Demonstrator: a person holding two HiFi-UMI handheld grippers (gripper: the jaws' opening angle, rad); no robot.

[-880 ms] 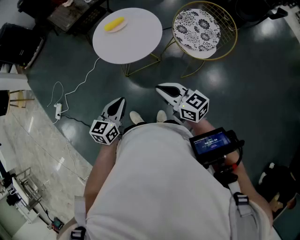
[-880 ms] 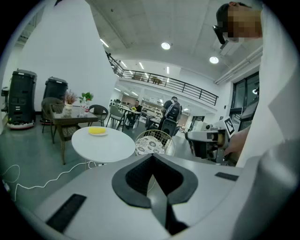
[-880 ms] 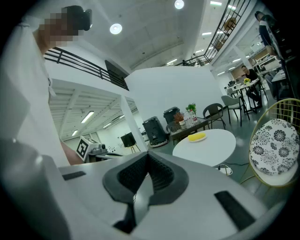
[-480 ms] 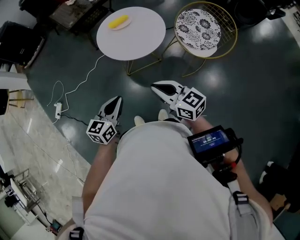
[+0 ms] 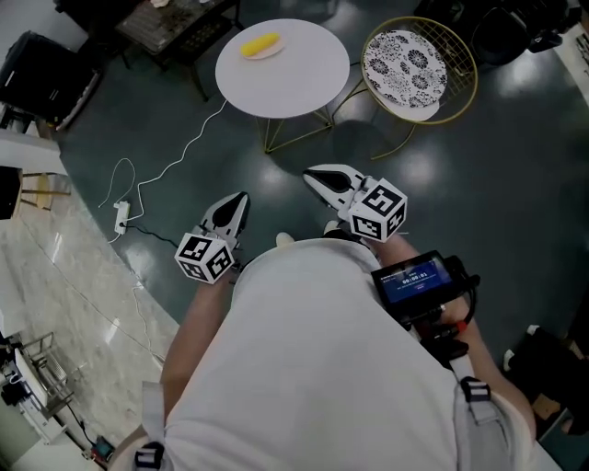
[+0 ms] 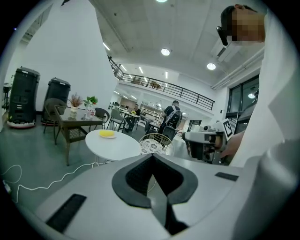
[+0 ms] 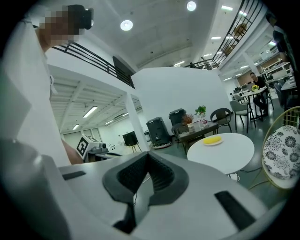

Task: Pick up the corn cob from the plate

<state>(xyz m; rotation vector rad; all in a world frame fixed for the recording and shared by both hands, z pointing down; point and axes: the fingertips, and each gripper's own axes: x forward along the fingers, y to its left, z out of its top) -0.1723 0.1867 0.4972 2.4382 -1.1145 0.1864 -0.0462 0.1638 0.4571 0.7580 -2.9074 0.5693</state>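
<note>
Mostly the person's white shirt (image 5: 304, 368) fills the lower head view and hides both hands, so only the front halves of the two tools show past it. Its bulk also covers the floor below, apart from one shoe tip (image 5: 285, 240) on the near side of the round white table (image 5: 294, 83).

A dark low table (image 5: 175, 23) beyond the round table's far left side is cut off by the frame edge, and what lies on it is too small to tell. The plate (image 5: 274, 50) is hard to pick out, being pale on the white tabletop. It sits at the round table's far left edge and holds one yellow corn cob (image 5: 259, 43), lying flat, with nothing else on it.

A chair with a patterned seat (image 5: 405, 60) stands just beside the table on its right. A white cable (image 5: 184, 152) trails off across the floor from the table's left side.

The left gripper (image 5: 239, 197) hangs over the floor, well apart from the table on its near side. Its jaws are closed tip to tip with nothing between them. The right gripper (image 5: 311, 174) is level with it and a little nearer the table. Its jaws also meet at the tips and hold nothing. Both point toward the table.
</note>
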